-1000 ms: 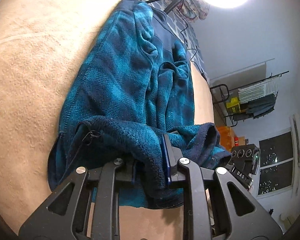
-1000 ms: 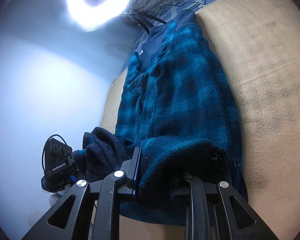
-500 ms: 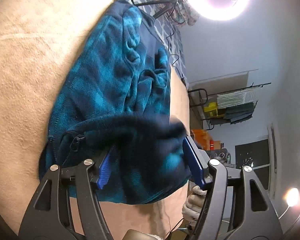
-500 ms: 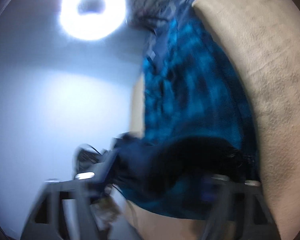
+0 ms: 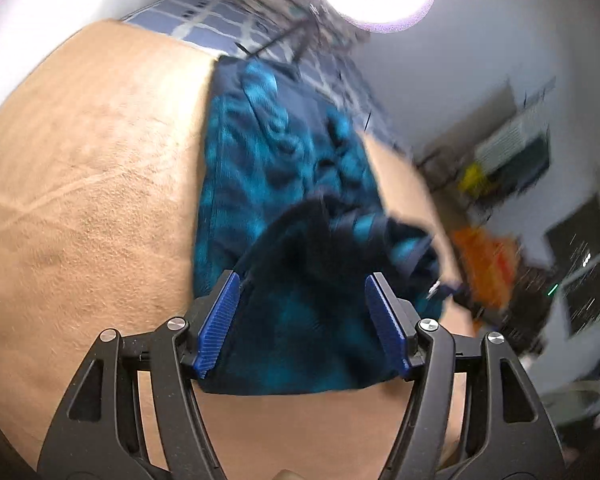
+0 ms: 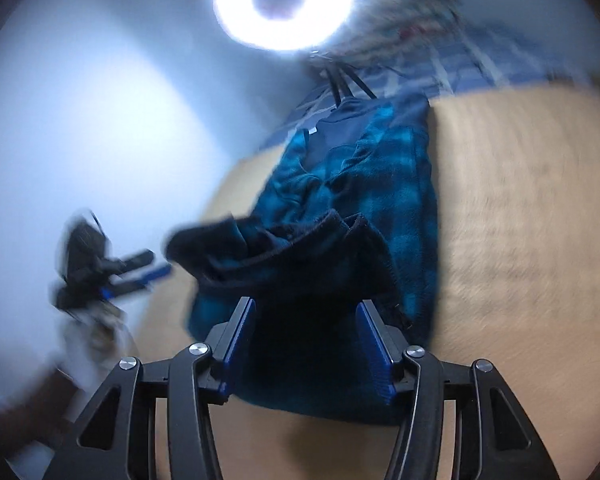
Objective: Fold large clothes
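I am looking down along the left gripper (image 5: 303, 322), and its blue ribbed pads (image 5: 219, 326) are standing apart with the near hem of the teal plaid fleece jacket (image 5: 288, 184) showing in the gap, though neither pad is pressing on the cloth. The jacket is lying lengthwise on the tan blanket (image 5: 88, 184), running from my fingers at 6 o'clock up toward 12 o'clock, with a dark fold of fleece bunching up in its middle. The right gripper (image 6: 306, 346) is likewise standing apart, its jaws having just been closing in somewhat from a wider spread, and the jacket's dark hem is lying between them without being clamped. From the right wrist view the jacket is stretching up toward 12 o'clock, where its collar end is lying near the checked bedding (image 6: 456, 68). Both views are smearing badly: the shelving at 3 o'clock in the left view is only coloured streaks, and the other gripper at 9 o'clock in the right view is too blurred to read. The ring light (image 6: 284, 2) is blowing out the top of both views, and the lens rim is cutting off the corners.
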Available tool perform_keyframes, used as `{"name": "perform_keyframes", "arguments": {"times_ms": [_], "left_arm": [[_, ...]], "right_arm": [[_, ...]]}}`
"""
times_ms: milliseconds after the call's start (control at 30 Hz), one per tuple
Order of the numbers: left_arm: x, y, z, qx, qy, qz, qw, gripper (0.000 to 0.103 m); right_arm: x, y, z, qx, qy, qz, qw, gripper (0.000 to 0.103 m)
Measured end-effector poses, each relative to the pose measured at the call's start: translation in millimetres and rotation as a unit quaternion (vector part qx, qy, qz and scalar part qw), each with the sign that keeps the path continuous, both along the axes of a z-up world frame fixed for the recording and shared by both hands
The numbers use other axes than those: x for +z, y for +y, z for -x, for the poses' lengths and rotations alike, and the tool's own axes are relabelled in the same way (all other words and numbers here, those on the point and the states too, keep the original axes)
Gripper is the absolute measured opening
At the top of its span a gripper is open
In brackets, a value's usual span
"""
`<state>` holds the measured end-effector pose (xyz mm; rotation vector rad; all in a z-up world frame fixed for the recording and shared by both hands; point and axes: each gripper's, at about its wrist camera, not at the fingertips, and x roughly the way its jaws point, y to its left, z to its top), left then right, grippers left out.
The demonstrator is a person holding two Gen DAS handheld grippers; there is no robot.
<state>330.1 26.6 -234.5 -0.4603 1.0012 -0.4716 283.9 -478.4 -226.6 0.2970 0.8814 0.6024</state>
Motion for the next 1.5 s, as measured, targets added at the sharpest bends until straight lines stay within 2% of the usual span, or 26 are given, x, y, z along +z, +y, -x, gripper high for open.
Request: {"name": "perform_keyframes", "arguments": {"times_ms": [33, 100, 200, 267, 300, 333, 367, 400, 433, 533, 600, 700, 767, 833, 900, 967, 1067, 1100, 1167, 1200, 1233, 1267, 1300, 1333, 1400, 1500], "left_arm": [[-5.5, -5.5, -1.8, -0.007, 0.001, -0.018, 0.9998, 0.067], [-16.0, -9.9, -6.8, -0.001, 0.009, -0.036, 0.9993, 0.067], [-29.8, -15.9, -19.5, 0.013, 0.021, -0.047, 0.9986, 0.067], [-36.2, -24.7, -26.6, 0.018, 0.017, -0.075, 0.9969, 0.067], [-41.8, -29.1, -31.3, 0.022, 0.018, -0.095, 0.9951, 0.067], [-48.3, -31.5, -35.3, 0.029, 0.022, -0.11, 0.9933, 0.067], [-59.2, -34.2, -40.5, 0.038, 0.033, -0.133, 0.9899, 0.067], [-66.9, -35.5, -43.7, 0.044, 0.043, -0.149, 0.9869, 0.074], [-74.2, -34.4, -46.4, 0.051, 0.05, -0.152, 0.9858, 0.076], [-71.7, -29.8, -43.6, 0.064, 0.05, -0.138, 0.9872, 0.077], [-63.0, -27.0, -37.2, 0.063, 0.036, -0.145, 0.9867, 0.076], [-41.3, -21.4, -22.5, 0.066, -0.01, -0.136, 0.9885, 0.076], [-28.4, -25.3, -17.2, 0.05, -0.045, -0.13, 0.9893, 0.076], [-23.6, -34.8, -20.8, 0.022, -0.058, -0.141, 0.988, 0.076], [-27.1, -44.5, -32.2, -0.007, -0.048, -0.143, 0.9885, 0.076], [-32.7, -49.1, -44.5, -0.017, -0.036, -0.138, 0.9897, 0.07], [-43.8, -53.6, -60.0, -0.024, -0.015, -0.108, 0.9938, 0.054], [-46.3, -55.4, -63.0, -0.024, -0.009, -0.1, 0.9947, 0.046], [-49.8, -54.5, -65.1, -0.023, -0.003, -0.097, 0.995, 0.024], [-49.3, -54.3, -63.7, -0.023, -0.002, -0.097, 0.9951, 0.012], [-46.7, -51.3, -61.2, -0.019, -0.003, -0.092, 0.9956, 0.011], [-42.1, -44.7, -56.9, -0.006, -0.006, -0.082, 0.9966, 0.01], [-39.5, -39.2, -54.8, 0.005, -0.006, -0.074, 0.9972, 0.01], [-37.5, -32.6, -52.7, 0.022, -0.006, -0.073, 0.9971, 0.01], [-42.3, -27.2, -53.4, 0.04, -0.008, -0.101, 0.994, 0.01], [-60.7, -34.5, -62.6, 0.031, 0.014, -0.121, 0.992, 0.012]], "right_arm": [[-3.1, 6.0, -0.2, 0.003, -0.009, 0.031, 0.999, 0.063], [-13.3, 11.9, -5.4, -0.002, -0.005, 0.063, 0.998, 0.069], [-30.2, 10.0, -18.4, -0.02, 0.016, 0.079, 0.997, 0.068], [-36.1, 12.9, -26.1, -0.025, 0.016, 0.082, 0.996, 0.067], [-39.1, 14.4, -28.4, -0.025, 0.015, 0.091, 0.995, 0.058], [-42.6, 16.2, -29.6, -0.025, 0.018, 0.099, 0.995, 0.043], [-50.0, 18.9, -34.6, -0.026, 0.026, 0.113, 0.993, 0.038], [-57.6, 20.4, -37.5, -0.026, 0.035, 0.129, 0.991, 0.035], [-61.9, 21.2, -38.8, -0.027, 0.038, 0.145, 0.988, 0.031], [-57.7, 20.5, -40.9, -0.036, 0.044, 0.154, 0.986, 0.02], [-47.2, 19.1, -37.0, -0.032, 0.035, 0.159, 0.986, 0.02], [-25.9, 16.5, -23.0, -0.041, -0.008, 0.178, 0.983, 0.027], [-13.5, 17.2, -15.2, -0.034, -0.043, 0.162, 0.985, 0.031], [-9.1, 19.4, -15.2, -0.021, -0.053, 0.14, 0.989, 0.05], [-13.4, 24.0, -25.0, -0.016, -0.046, 0.137, 0.989, 0.058], [-19.6, 25.9, -34.5, -0.02, -0.041, 0.145, 0.988, 0.058], [-33.0, 23.2, -51.7, -0.019, -0.015, 0.124, 0.992, 0.058], [-37.6, 21.4, -57.0, -0.017, -0.003, 0.111, 0.994, 0.058], [-44.4, 20.5, -63.8, -0.019, 0.013, 0.098, 0.995, 0.058], [-47.1, 19.9, -66.5, -0.019, 0.021, 0.09, 0.996, 0.048], [-48.1, 20.0, -67.0, -0.015, 0.026, 0.081, 0.996, 0.032], [-46.8, 21.6, -66.3, -0.012, 0.029, 0.079, 0.996, 0.028], [-41.6, 24.3, -62.4, -0.01, 0.019, 0.085, 0.996, 0.019], [-34.5, 27.3, -56.8, -0.004, 0.005, 0.094, 0.996, 0.016], [-27.6, 30.0, -51.0, -0.012, -0.019, 0.127, 0.992, 0.014], [-45.8, 33.5, -62.2, -0.026, 0.006, 0.176, 0.984, 0.015]]}}
